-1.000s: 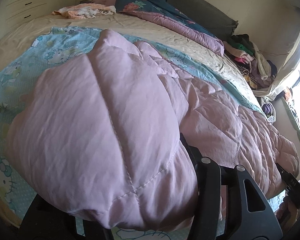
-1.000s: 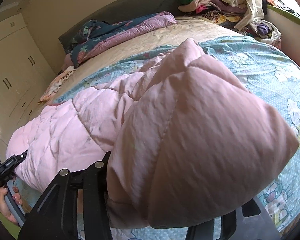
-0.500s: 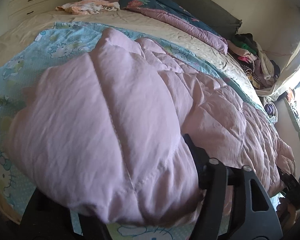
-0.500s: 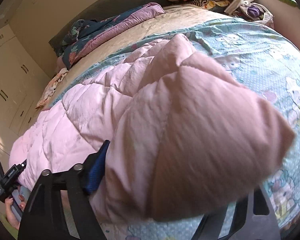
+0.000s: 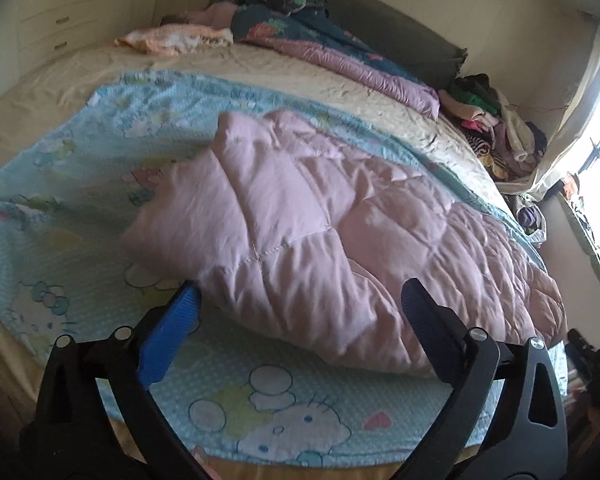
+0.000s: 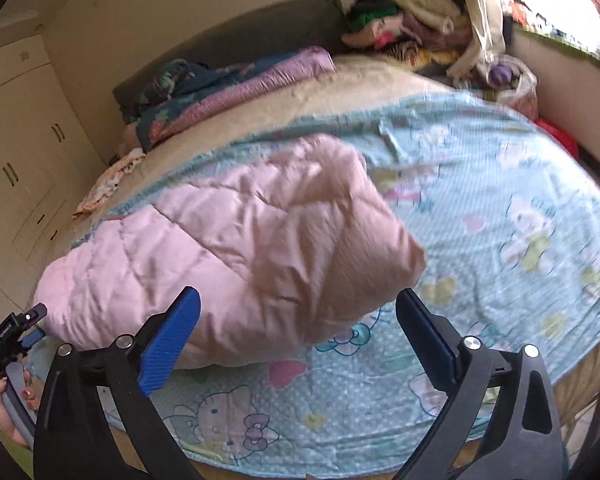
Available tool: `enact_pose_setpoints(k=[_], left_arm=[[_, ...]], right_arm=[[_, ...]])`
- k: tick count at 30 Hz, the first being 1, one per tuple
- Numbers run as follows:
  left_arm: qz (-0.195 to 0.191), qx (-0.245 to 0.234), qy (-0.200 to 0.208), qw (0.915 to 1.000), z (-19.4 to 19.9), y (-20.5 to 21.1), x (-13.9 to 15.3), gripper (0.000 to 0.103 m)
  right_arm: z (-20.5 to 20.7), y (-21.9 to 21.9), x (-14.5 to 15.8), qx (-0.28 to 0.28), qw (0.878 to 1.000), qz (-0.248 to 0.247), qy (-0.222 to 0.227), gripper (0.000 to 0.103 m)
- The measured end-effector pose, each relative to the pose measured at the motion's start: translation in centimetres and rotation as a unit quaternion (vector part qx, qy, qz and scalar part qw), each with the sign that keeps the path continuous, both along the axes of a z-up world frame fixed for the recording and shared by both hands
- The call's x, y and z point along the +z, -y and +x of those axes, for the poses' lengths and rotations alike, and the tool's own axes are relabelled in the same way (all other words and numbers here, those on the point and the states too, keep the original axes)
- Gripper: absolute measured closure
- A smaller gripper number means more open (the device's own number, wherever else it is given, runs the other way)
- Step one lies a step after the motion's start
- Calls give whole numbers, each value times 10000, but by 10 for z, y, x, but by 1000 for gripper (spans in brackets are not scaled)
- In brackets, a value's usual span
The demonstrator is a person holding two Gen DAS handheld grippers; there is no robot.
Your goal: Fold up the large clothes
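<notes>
The puffy pink quilted garment [image 5: 320, 236] is lying crosswise on the bed ahead, one end before each opening, empty tool: left tool [image 5: 300, 312], right tool [image 6: 298, 314].

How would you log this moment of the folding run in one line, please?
stage: fold released | left gripper: opening, nothing between | right gripper: opening, nothing between | pink quilted garment: lying folded on blue cartoon sheet
</notes>
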State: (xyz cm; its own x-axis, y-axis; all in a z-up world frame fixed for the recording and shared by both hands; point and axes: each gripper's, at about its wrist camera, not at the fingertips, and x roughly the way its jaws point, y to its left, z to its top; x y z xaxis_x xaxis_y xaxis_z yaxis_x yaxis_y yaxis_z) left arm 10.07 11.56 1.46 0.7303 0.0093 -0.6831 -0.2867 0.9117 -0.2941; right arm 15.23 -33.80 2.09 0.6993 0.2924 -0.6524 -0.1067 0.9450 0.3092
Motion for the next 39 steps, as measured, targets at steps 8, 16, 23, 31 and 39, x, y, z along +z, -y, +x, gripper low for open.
enact_pose_setpoints(k=[8, 16, 23, 31, 39], left_arm=[[562, -129, 558, 9968, -35, 24, 38, 9], [734, -348, 737, 9940, -59, 50, 47, 9], [866, -543, 820, 9914, -81, 68, 41, 9], [922, -700, 864, 9895, -101, 86, 24, 9], [890, -797, 819, 9895, -103, 95, 13, 9]], right_arm=[[-44, -20, 47, 328, 9960, -286, 784, 4], [-84, -41, 65, 642, 9890, -561, 1207, 4], [-109, -51, 60, 852, 9857, -646, 1305, 4], [-134, -58, 41, 1019, 9821, -689, 1428, 4], [-138, -75, 16, 1148, 9826, -896, 1156, 4]])
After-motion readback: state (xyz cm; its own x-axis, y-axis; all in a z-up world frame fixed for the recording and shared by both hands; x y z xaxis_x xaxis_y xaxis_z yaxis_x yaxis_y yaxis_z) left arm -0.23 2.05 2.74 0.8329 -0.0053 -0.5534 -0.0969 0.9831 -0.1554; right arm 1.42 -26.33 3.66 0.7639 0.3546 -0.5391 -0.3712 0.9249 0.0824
